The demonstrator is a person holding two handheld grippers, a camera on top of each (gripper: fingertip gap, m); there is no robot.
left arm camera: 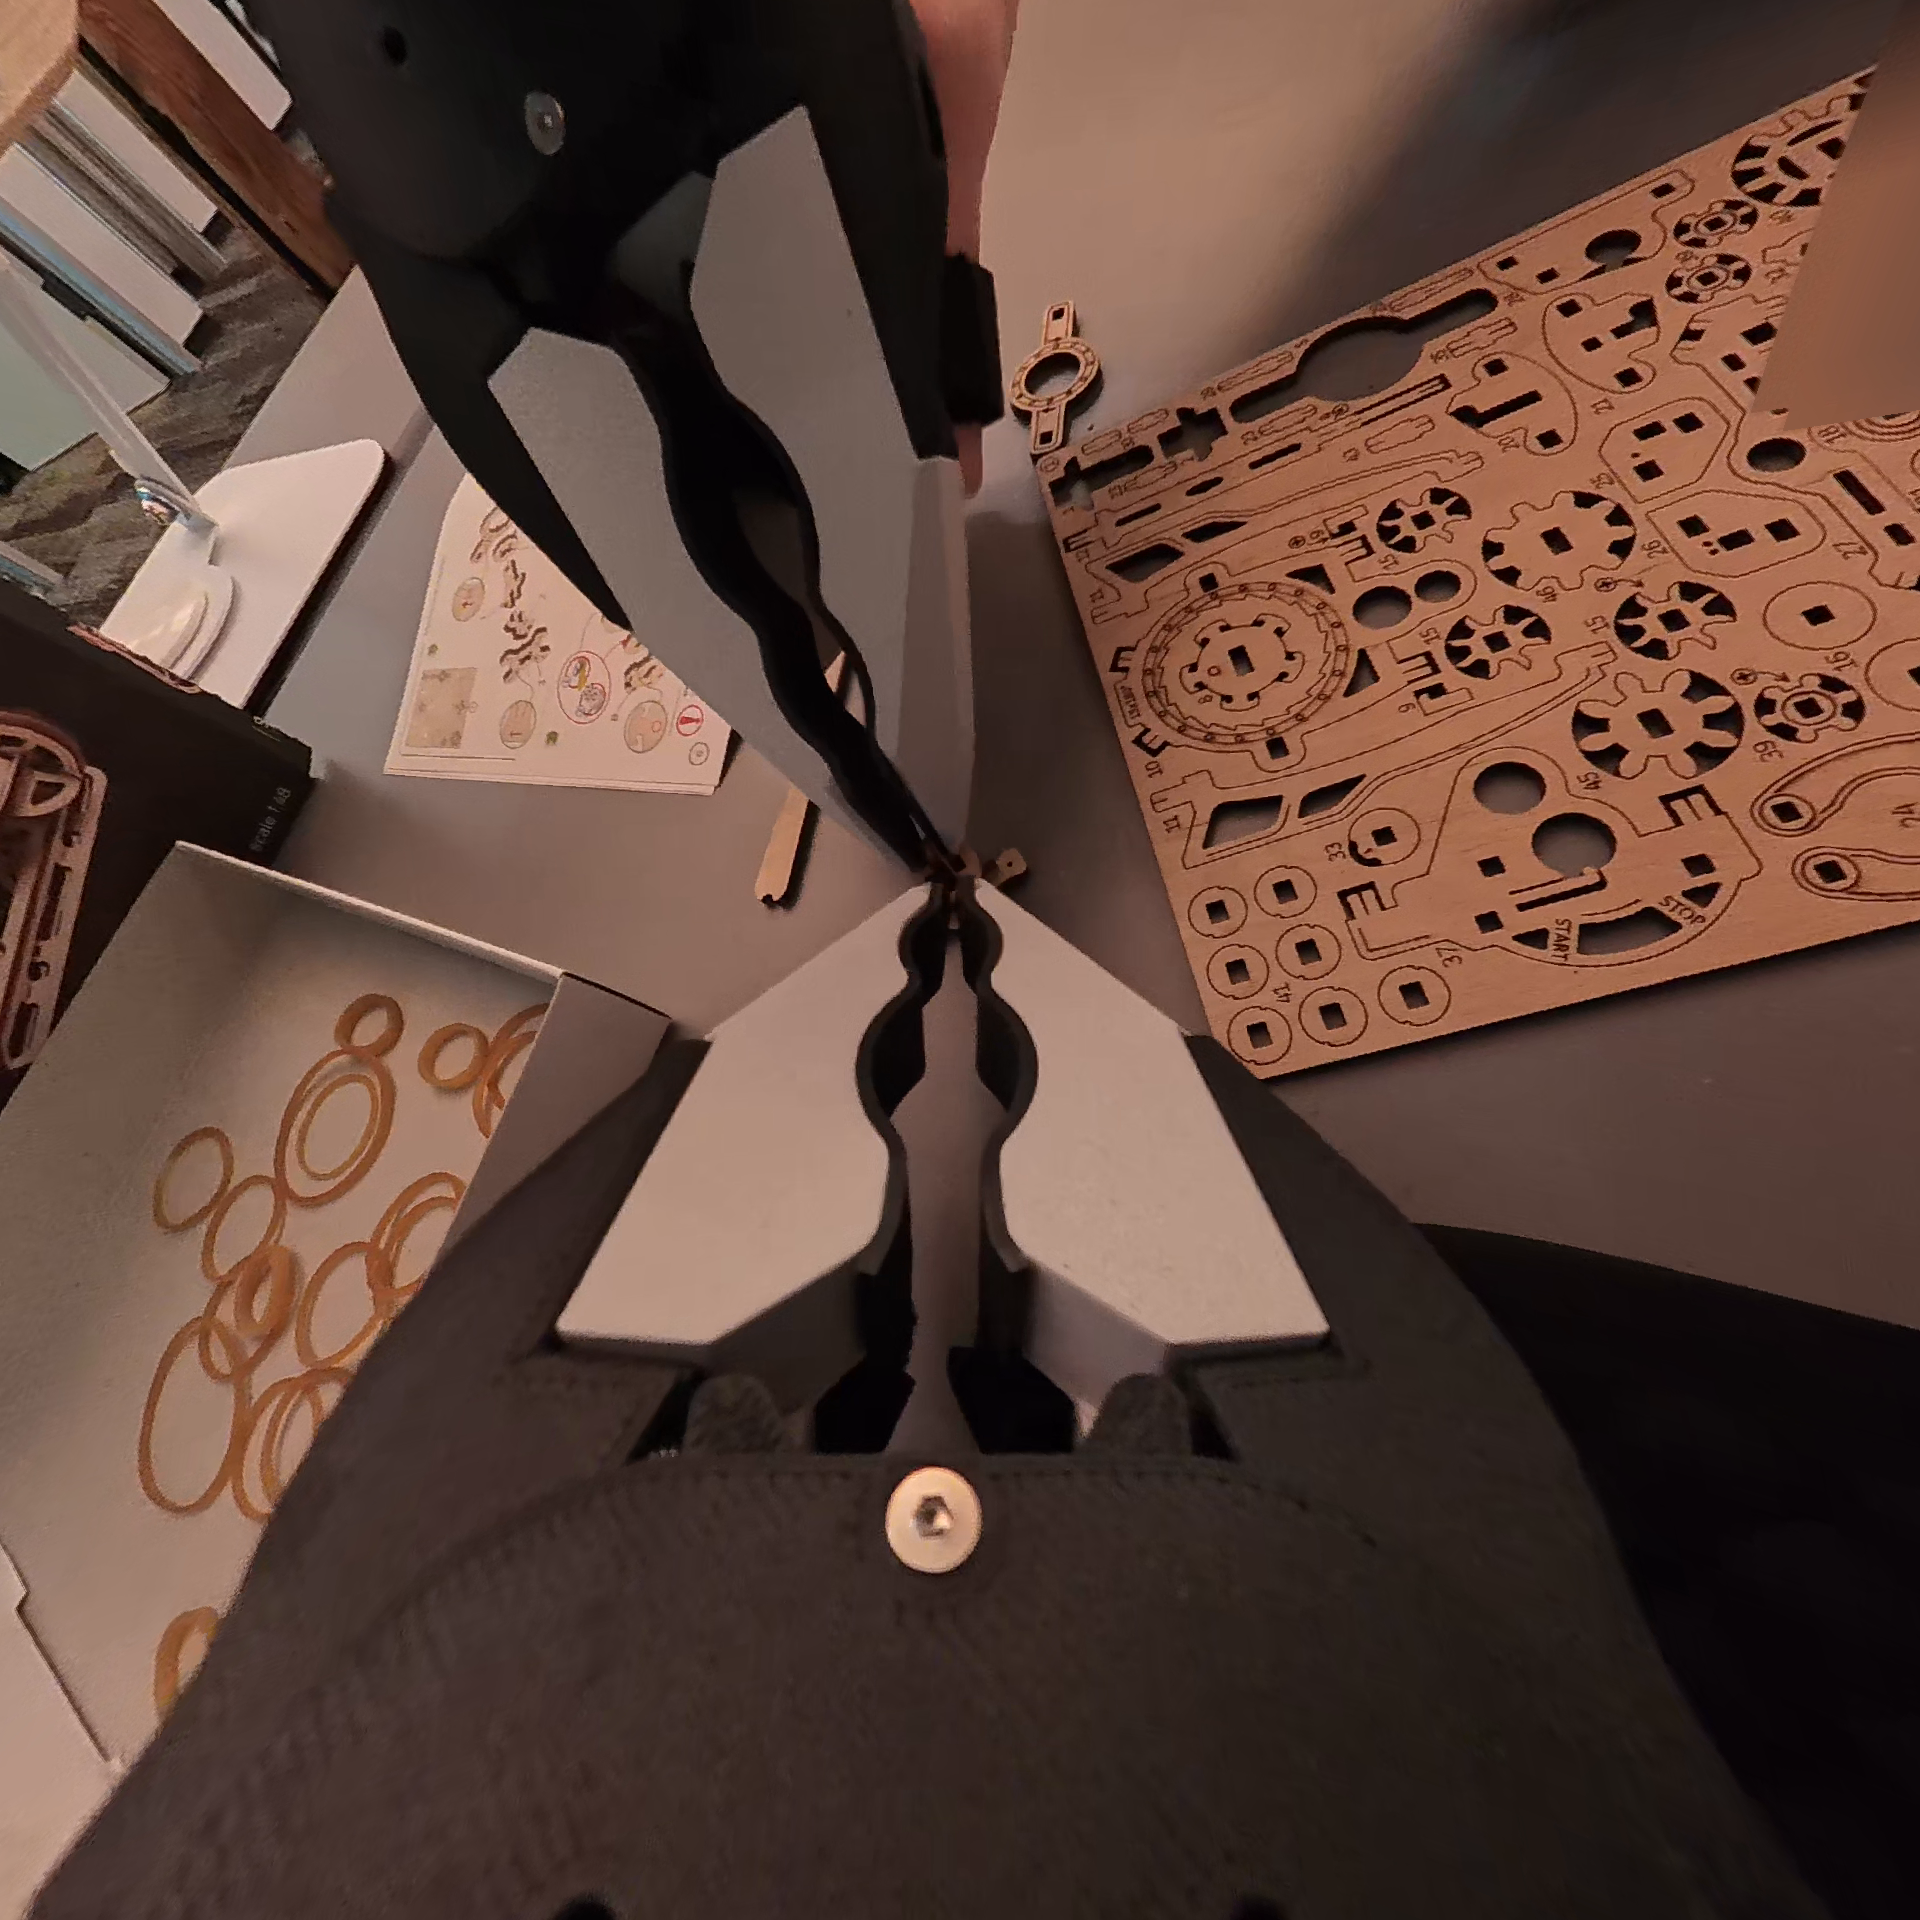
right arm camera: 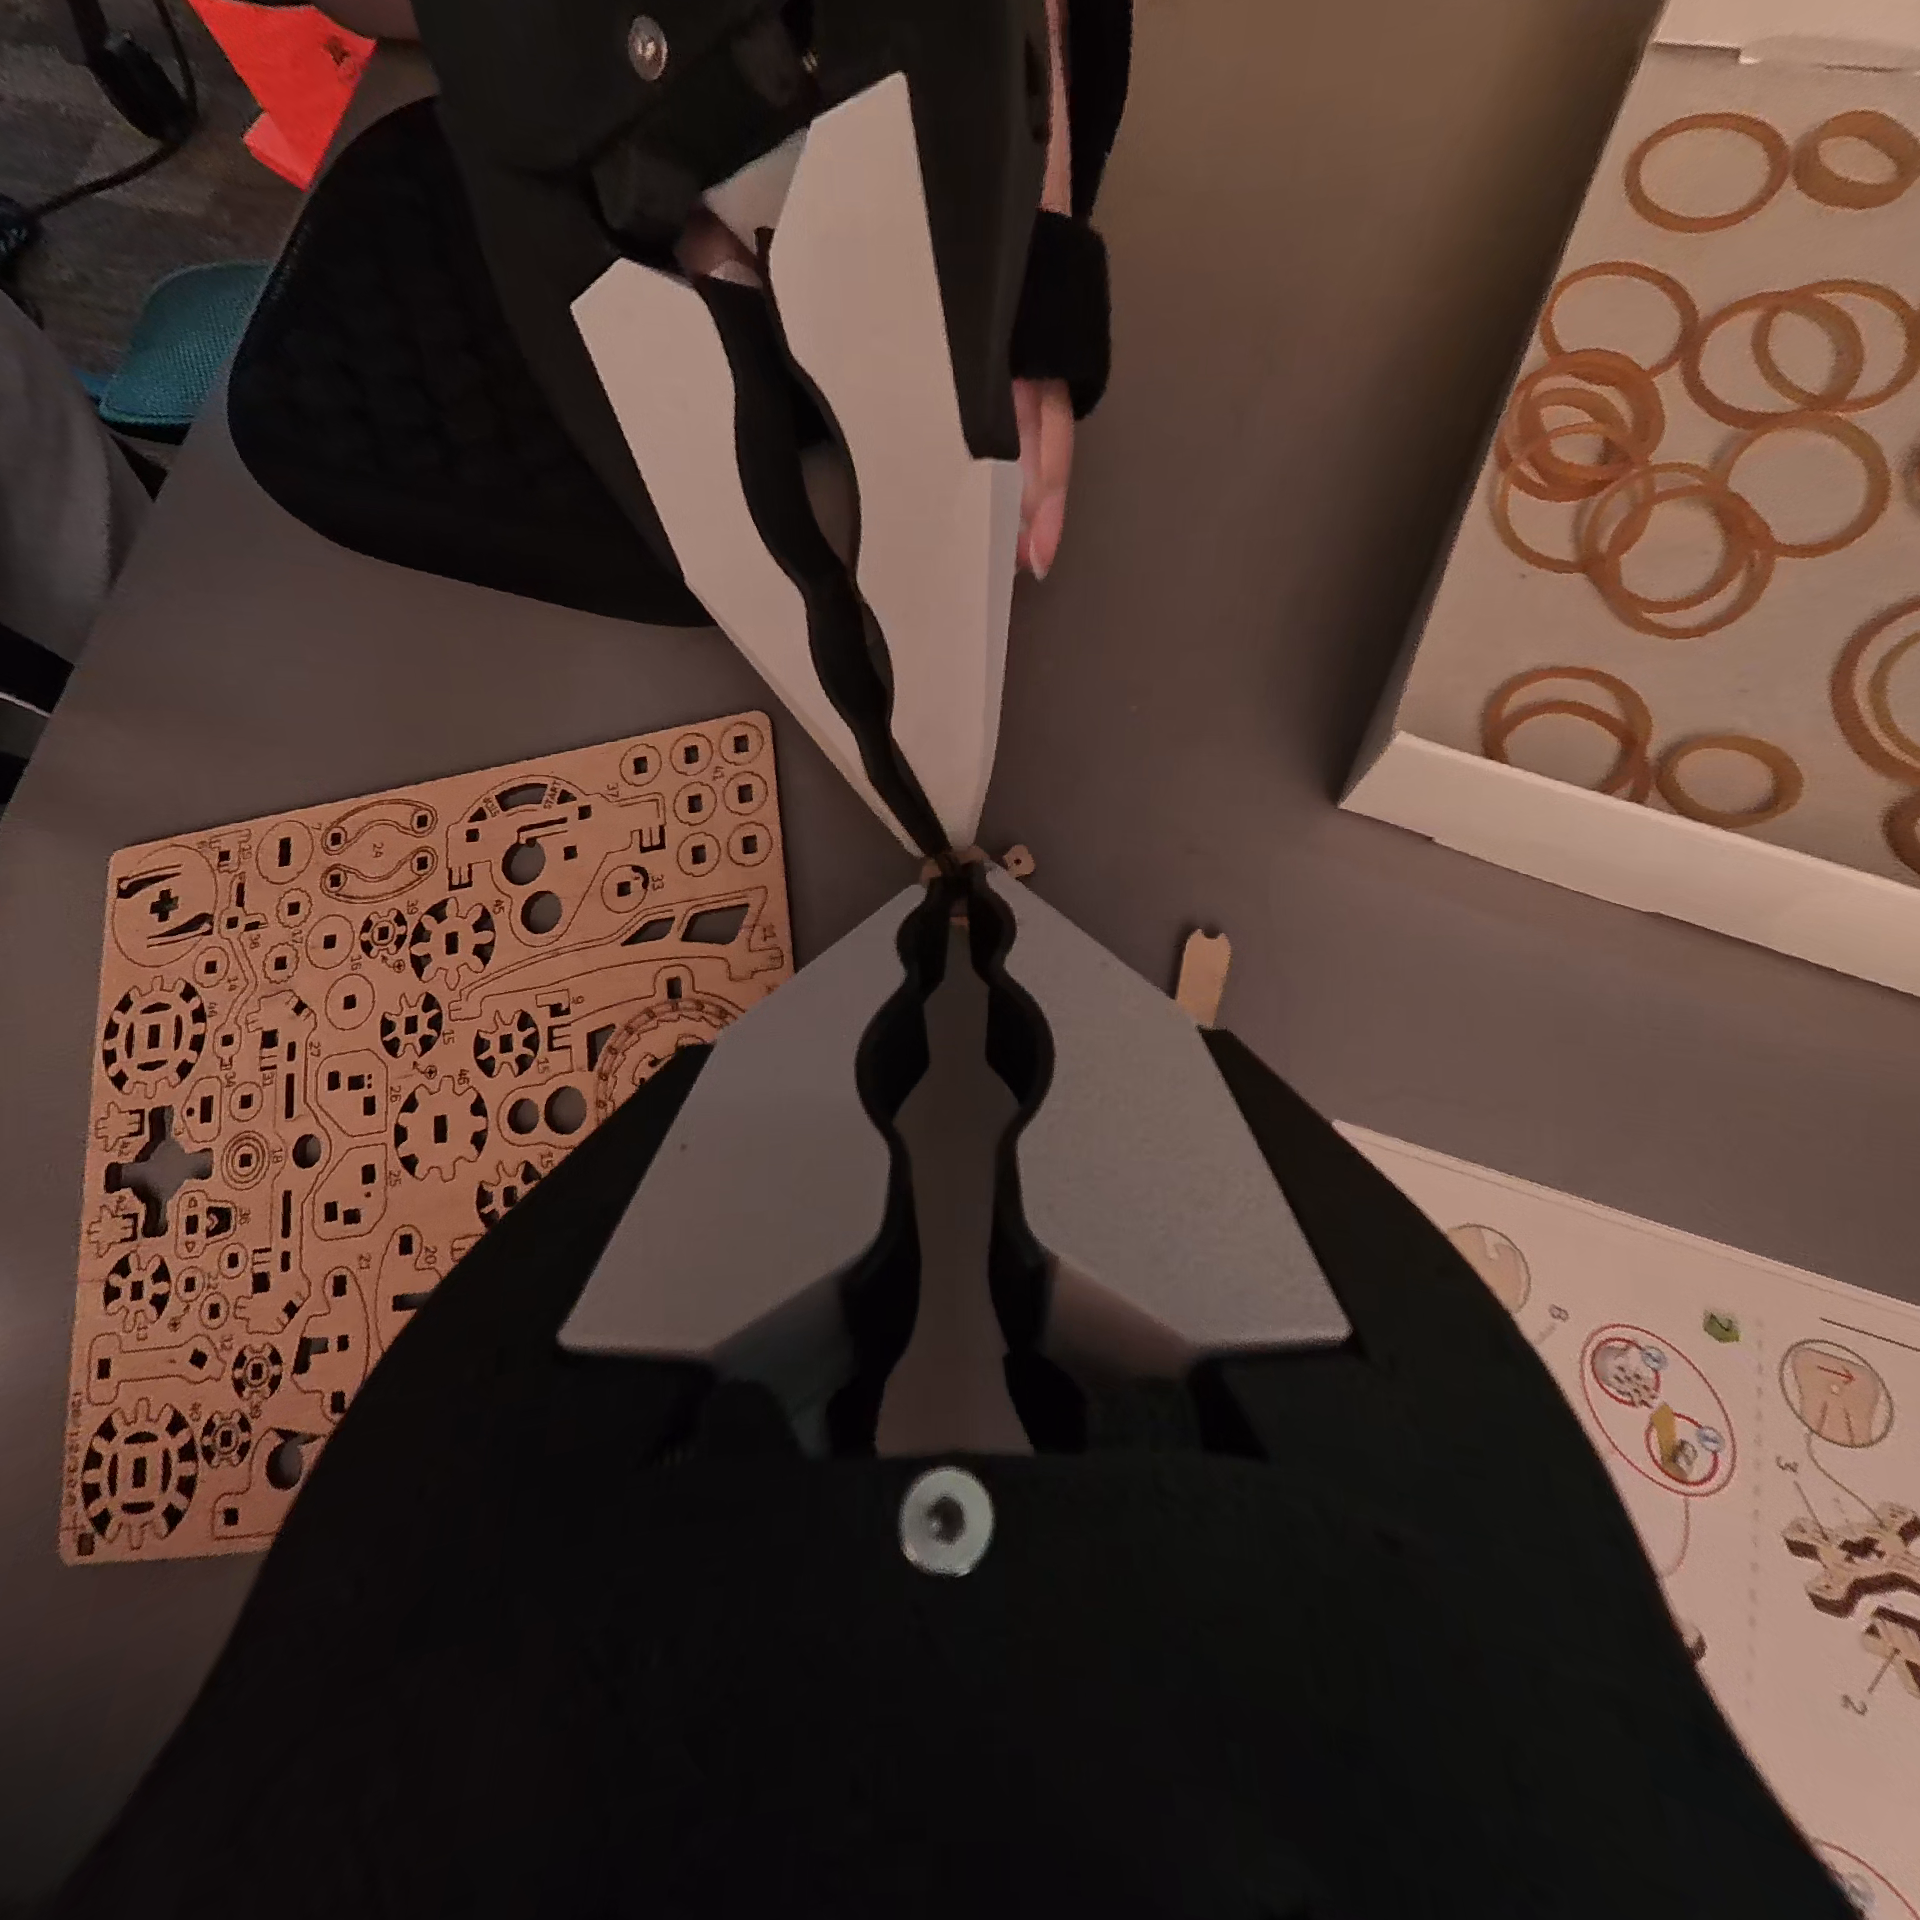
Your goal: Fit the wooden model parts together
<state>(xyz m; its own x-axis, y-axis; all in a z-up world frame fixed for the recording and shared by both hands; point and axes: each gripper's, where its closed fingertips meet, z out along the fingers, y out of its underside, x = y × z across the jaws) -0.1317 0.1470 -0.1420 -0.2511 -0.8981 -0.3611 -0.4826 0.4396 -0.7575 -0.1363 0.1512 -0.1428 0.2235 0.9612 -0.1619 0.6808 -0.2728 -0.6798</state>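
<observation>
In the left wrist view we see bands [left arm camera: 260,1278] in a box [left arm camera: 94,1039], then our 2 tools, left tool [left arm camera: 948,902] and right tool [left arm camera: 928,847], tip to tip above the surface [left arm camera: 1455,1143], each clenched on a small wooden part [left arm camera: 961,868], then the sheet [left arm camera: 1507,644].

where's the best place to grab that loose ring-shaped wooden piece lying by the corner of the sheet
Probably one of the two straight tabs sticking out of the ring piece, coming from above with the tongs across the tab's narrow width. It lies flat on the table, so the ring itself looks too wide to pinch. The tab pointing away from the wooden sheet has more room.
</observation>
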